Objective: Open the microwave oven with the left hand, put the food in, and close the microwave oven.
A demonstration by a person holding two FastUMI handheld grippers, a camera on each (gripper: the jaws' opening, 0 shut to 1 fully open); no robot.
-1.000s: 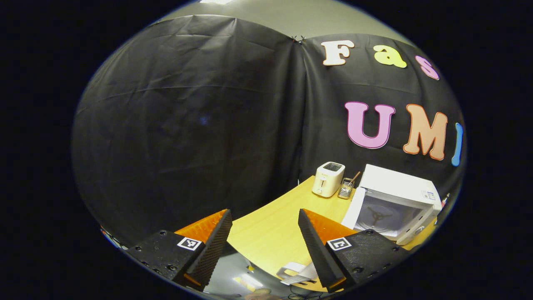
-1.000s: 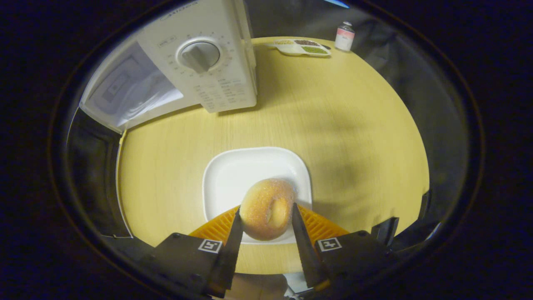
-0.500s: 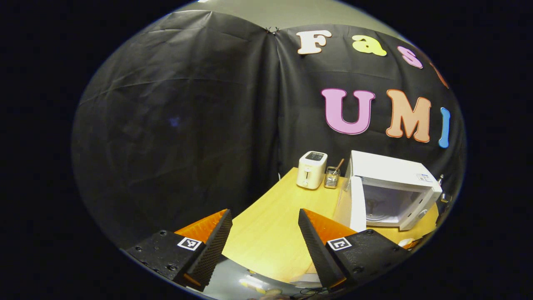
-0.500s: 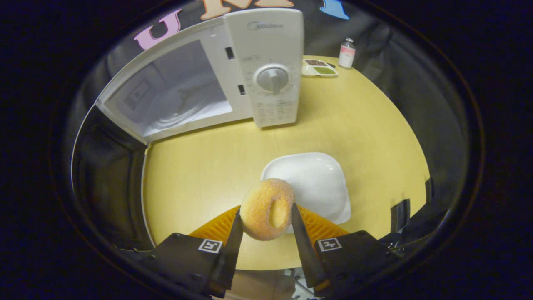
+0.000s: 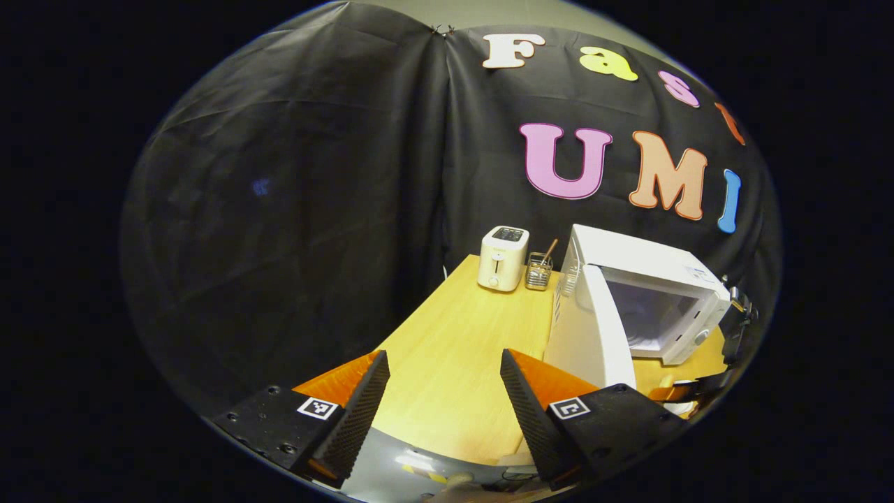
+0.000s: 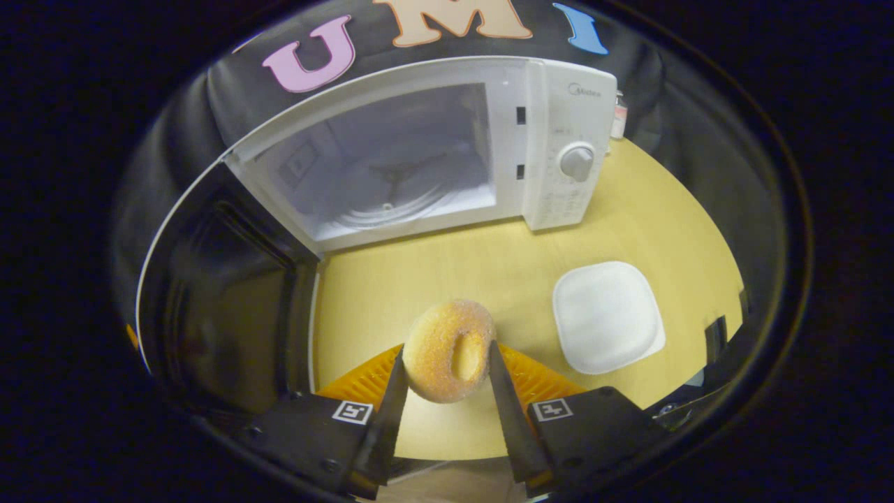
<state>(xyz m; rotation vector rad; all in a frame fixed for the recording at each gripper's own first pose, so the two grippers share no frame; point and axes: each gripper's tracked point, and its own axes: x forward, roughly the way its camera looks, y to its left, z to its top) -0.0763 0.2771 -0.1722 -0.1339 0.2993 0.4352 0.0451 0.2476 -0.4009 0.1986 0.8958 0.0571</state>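
A sugar-dusted doughnut (image 6: 449, 351) sits clamped between the two fingers of the right hand-held gripper (image 6: 444, 391), held in the air above the yellow wooden surface (image 6: 447, 265) and pointed toward the microwave oven (image 6: 447, 147). Both dark finger pads press on the doughnut's sides, its hole facing the camera. The oven stands at the far side of the surface with its door (image 6: 223, 300) swung wide open to the left of the right gripper view, the dark inner glass of the door facing the doughnut. Inside the lit cavity, the glass turntable (image 6: 398, 202) is bare. The oven's control panel with a round dial (image 6: 577, 162) lies to the right of the cavity. A white square plate (image 6: 606, 316) rests on the surface to the right of the held doughnut, well apart from it and empty. A small bottle (image 6: 619, 112) stands behind the oven's right edge.

The left hand-held gripper (image 5: 443, 405) hangs off the near-left edge of the surface with its fingers spread wide and nothing between them, aimed along the surface toward the back wall. From there the oven (image 5: 656, 286) shows on the right, its door (image 5: 590, 332) edge-on and standing open. A white toaster (image 5: 503, 257) and a small wire holder (image 5: 538, 269) with a stick in it stand at the far end, just left of the oven.
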